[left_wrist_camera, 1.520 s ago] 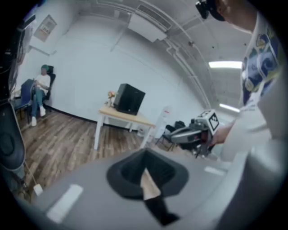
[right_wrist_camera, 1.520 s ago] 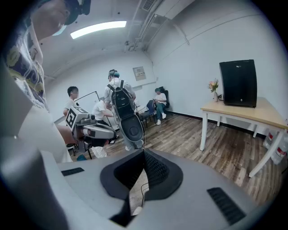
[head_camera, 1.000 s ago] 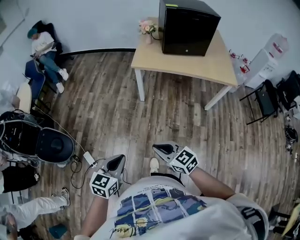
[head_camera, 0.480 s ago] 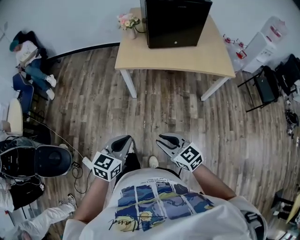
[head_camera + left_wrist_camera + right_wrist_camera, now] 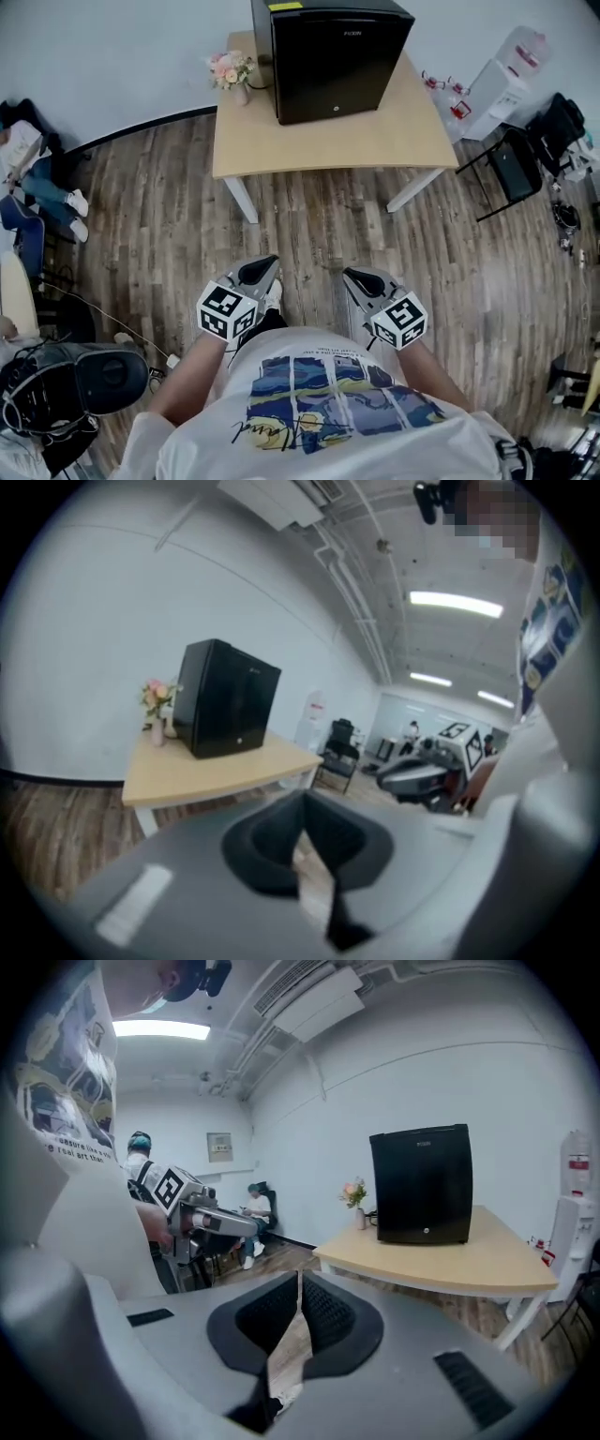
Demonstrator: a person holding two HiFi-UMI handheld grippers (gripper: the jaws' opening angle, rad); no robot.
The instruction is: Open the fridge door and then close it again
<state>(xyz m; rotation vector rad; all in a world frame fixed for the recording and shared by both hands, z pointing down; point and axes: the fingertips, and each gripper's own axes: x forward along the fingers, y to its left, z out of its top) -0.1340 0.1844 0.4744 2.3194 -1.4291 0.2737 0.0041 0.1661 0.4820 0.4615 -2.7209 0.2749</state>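
A small black fridge (image 5: 330, 58) stands on a light wooden table (image 5: 375, 141) by the far wall, its door shut. It also shows as the black fridge (image 5: 223, 698) in the left gripper view and the black fridge (image 5: 422, 1185) in the right gripper view. My left gripper (image 5: 266, 267) and right gripper (image 5: 358, 276) hang over the wood floor near my body, well short of the table. Both are shut with nothing between the pads. In its own view the left gripper (image 5: 302, 803) points towards the table; the right gripper (image 5: 298, 1277) does likewise.
A vase of pink flowers (image 5: 231, 70) stands left of the fridge. A water dispenser (image 5: 502, 67) and a black chair (image 5: 521, 169) are to the right. At left a seated person (image 5: 28, 159), bags (image 5: 89, 380) and cables occupy the floor.
I have walked towards the table: fridge and table have come nearer and shifted left in the head view. Both grippers stayed shut and travelled forward with me.
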